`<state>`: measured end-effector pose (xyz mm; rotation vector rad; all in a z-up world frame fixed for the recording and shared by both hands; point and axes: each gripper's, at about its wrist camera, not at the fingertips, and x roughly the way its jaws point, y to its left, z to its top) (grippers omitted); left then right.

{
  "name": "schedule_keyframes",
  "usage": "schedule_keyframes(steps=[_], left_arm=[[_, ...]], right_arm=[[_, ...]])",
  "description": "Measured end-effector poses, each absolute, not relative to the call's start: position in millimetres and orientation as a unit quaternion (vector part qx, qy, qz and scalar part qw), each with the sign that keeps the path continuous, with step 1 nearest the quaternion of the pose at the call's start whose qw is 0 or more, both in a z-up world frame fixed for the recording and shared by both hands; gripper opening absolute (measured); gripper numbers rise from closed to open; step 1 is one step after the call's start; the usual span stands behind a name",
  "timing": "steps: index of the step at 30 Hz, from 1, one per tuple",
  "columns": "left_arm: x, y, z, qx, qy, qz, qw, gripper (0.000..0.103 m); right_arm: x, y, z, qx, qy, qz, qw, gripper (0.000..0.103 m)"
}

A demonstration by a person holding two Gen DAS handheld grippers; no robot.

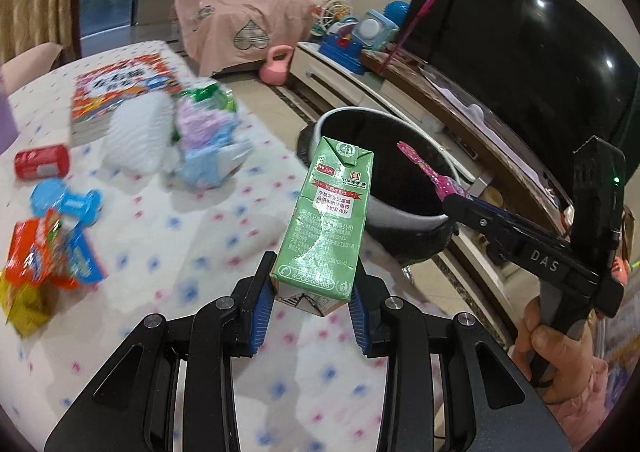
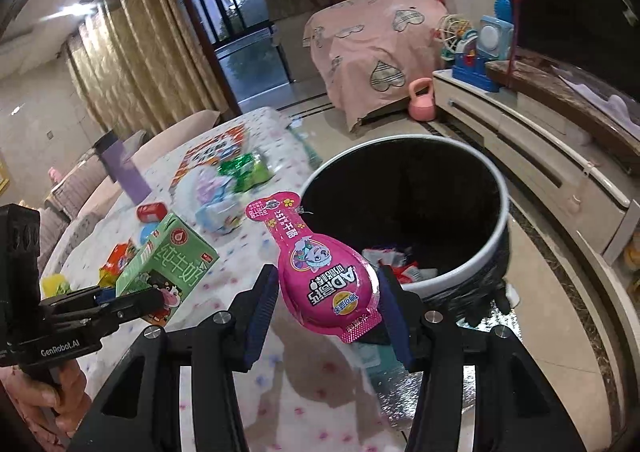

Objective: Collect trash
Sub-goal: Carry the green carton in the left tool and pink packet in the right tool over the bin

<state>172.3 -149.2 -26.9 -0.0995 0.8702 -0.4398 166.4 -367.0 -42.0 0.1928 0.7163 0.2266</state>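
We see a green milk carton (image 1: 326,220), dented, standing nearly upright at centre frame in the left wrist view. A glossy pink pouch (image 2: 324,272) with a narrow neck sits at centre in the right wrist view. The black bin (image 2: 408,212), white-rimmed, holds wrappers at centre right.

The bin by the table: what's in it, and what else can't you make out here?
- Bin contents: left view shows only dark; right view shows a few wrappers, the pink pouch covering some.
- Table litter: motion-blurred in both views.
- Milk carton bottom: hidden between left gripper pads.
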Motion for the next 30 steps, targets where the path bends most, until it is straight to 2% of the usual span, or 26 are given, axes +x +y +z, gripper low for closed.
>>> schedule_keyframes(steps=[11, 30], left_arm=[[202.9, -198.2, -15.7, -0.017, 0.416, -0.227, 0.88, 0.032], [257.8, -237.9, -24.1, 0.009, 0.432, -0.224, 0.874, 0.032]], right_arm=[[190.4, -401.7, -41.6, 0.103, 0.352, 0.084, 0.927, 0.051], [228.0, -428.5, -48.5, 0.108, 0.373, 0.073, 0.918, 0.051]])
